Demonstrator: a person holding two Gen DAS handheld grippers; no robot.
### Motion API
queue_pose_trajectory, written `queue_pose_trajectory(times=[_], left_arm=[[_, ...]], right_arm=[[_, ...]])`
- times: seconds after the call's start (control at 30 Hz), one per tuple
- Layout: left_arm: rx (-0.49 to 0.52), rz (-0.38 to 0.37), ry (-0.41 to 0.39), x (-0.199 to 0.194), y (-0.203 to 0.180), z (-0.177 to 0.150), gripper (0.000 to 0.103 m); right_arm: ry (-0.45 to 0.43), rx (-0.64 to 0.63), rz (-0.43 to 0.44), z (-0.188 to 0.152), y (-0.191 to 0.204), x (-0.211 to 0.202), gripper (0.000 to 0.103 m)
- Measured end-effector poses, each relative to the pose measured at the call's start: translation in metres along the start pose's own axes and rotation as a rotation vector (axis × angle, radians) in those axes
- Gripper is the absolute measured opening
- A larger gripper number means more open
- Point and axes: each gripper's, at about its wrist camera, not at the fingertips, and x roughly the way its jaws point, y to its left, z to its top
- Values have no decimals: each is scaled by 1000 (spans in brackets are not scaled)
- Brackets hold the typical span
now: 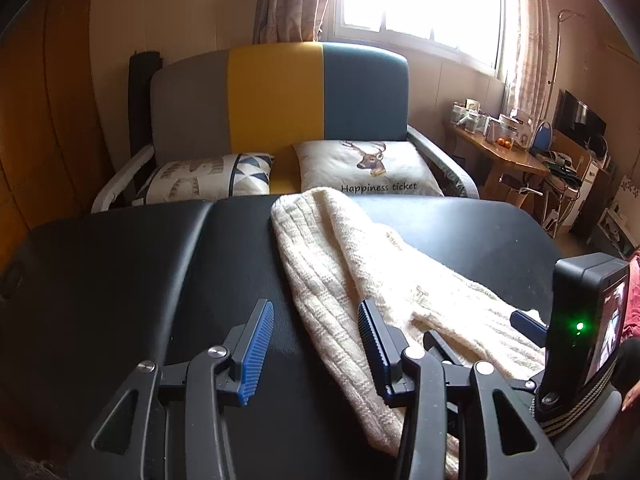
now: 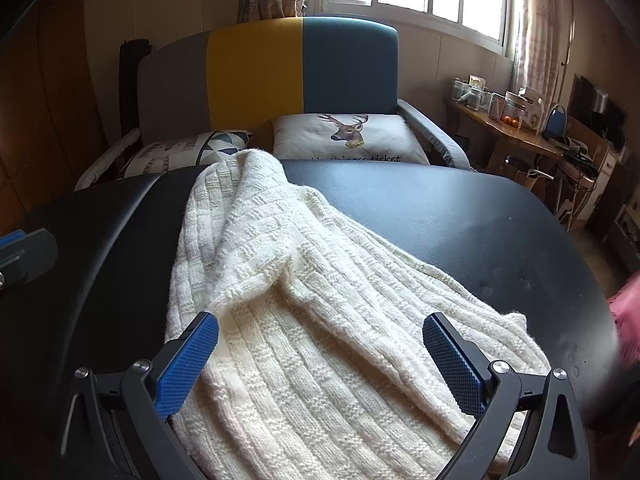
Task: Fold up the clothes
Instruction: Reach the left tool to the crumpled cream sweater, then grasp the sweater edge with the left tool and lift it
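Observation:
A cream knitted sweater (image 1: 340, 264) lies rumpled on a black padded table (image 1: 120, 280), running from the far edge toward me. My left gripper (image 1: 314, 344) is open at the sweater's left edge, with one blue pad (image 1: 256, 352) over bare table and the other over the knit. In the right wrist view the sweater (image 2: 312, 280) fills the middle, a folded-over part on top. My right gripper (image 2: 320, 352) is open wide just above its near part, holding nothing. The right gripper (image 1: 484, 332) also shows in the left view, low over the knit. The left gripper (image 2: 24, 256) shows at the left edge.
Behind the table (image 2: 440, 208) stands a sofa (image 1: 276, 96) with a grey, yellow and blue back and two cushions (image 1: 360, 164). A cluttered wooden desk (image 1: 500, 152) is at the right under a bright window. A pink sleeve (image 2: 628, 316) shows at the right edge.

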Motion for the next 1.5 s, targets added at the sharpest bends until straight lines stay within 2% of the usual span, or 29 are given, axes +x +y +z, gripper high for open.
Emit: queue_pose_trajectory(times=[0.27,0.47,0.53,0.57,0.6,0.67,0.77,0.83,0.9,1.0,1.07,1.17,1.27,1.37,1.5], left_arm=[[-23,10,1,4,5,-11,45],[-12,-21,70,22,11,-14,45],[-42,-110,115,31,19,-18,47],[-75,-187,146,37,26,-22,47],[-110,-270,179,43,33,-26,47],[-163,-378,282,62,46,-34,47],[-182,-405,332,77,59,-48,46],[-184,-453,322,81,63,-58,46],[-218,-541,339,88,65,-61,46],[-199,-674,358,93,45,-59,46],[-160,-767,391,97,21,-48,47],[-98,-887,479,110,-31,-33,47],[-54,-946,559,124,-79,-29,47],[-68,-966,647,140,-107,-40,47],[-177,-942,760,175,-117,-52,46]], right_arm=[[13,-18,-11,-4,6,3,103],[42,-32,-8,-12,10,7,103],[59,-29,13,-14,6,9,103],[67,-24,31,-16,3,9,103],[74,-8,64,-18,-4,9,103],[84,49,157,-24,-24,4,103],[101,216,320,-33,-73,-2,103],[113,319,343,-43,-110,-7,103],[127,412,368,-54,-143,-11,103],[126,602,488,-77,-190,-16,103],[86,762,552,-94,-219,-19,103],[37,875,593,-109,-238,-24,103],[23,906,613,-115,-242,-22,103],[20,899,594,-119,-242,-20,103],[23,882,583,-128,-248,-17,103]])
